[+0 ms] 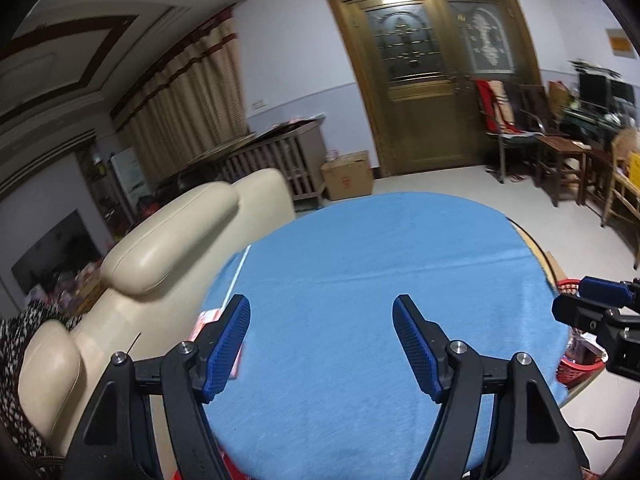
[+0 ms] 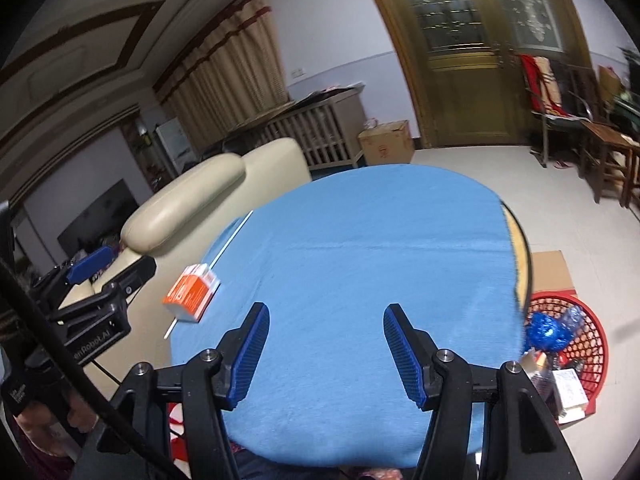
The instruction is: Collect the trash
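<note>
We see a red plastic basket [image 2: 588,344] with a lattice wall standing on the floor just beside the round table [image 2: 360,264], at its right edge; inside lie a crumpled shiny blue wrapper [image 2: 546,332], some clear plastic and a few small cartons, one white [image 2: 570,392]. A flat piece of cardboard [image 2: 550,270] lies on the floor behind the basket. The table wears a soft, nappy blue cloth, and near its left edge rests an orange and white box [image 2: 192,294], tilted, with a thin white stick [image 2: 224,248] running beside it. A cream leather sofa [image 1: 168,248], smooth and padded, stands close to the table on the left. Our left gripper [image 1: 322,344] hangs over the cloth, angled downward, its ribbed blue pads spread wide with nothing between them. Our right gripper [image 2: 326,354] points the same way, its pads also apart and empty. A cardboard carton [image 1: 347,174] sits by the brown double door [image 1: 432,68].
</note>
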{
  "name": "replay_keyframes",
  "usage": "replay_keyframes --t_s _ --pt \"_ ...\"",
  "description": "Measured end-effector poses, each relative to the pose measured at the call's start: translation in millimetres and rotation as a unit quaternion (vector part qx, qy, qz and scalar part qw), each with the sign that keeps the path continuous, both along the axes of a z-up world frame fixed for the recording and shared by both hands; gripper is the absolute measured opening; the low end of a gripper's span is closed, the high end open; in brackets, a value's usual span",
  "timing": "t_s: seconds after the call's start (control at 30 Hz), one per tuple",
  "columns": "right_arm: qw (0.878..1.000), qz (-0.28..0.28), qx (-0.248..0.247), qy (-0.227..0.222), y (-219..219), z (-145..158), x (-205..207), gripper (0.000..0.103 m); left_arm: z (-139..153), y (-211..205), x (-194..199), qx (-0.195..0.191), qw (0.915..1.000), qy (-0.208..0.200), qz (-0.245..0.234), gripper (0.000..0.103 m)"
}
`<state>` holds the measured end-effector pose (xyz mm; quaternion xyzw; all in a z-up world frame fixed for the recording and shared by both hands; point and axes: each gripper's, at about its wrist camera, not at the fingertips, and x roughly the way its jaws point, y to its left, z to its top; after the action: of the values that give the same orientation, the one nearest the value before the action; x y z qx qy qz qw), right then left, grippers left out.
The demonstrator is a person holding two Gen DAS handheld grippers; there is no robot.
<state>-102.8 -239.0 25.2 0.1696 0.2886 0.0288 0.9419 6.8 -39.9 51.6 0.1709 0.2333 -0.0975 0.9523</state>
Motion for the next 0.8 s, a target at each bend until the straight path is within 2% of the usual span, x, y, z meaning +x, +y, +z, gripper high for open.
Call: replay_keyframes --t_s 0.1,0.4,0.8 --pt "1.000 0.004 -0.012 -0.003 16.6 -0.1 5.4 0.063 -2.8 18.3 -0.4 -0.010 0.9998 0.005 0.014 0.075" --pt "0.997 -0.032 -0.062 -0.039 56.9 1.6 0.9 0.063 -11.1 46.2 -4.2 -0.025 0.9989 0.014 0.037 0.075" --pt "0.997 -0.011 -0.073 -0.029 70.9 -12.1 -5.9 0.063 -18.5 55.5 -8.5 -0.027 0.9981 0.024 0.051 0.075"
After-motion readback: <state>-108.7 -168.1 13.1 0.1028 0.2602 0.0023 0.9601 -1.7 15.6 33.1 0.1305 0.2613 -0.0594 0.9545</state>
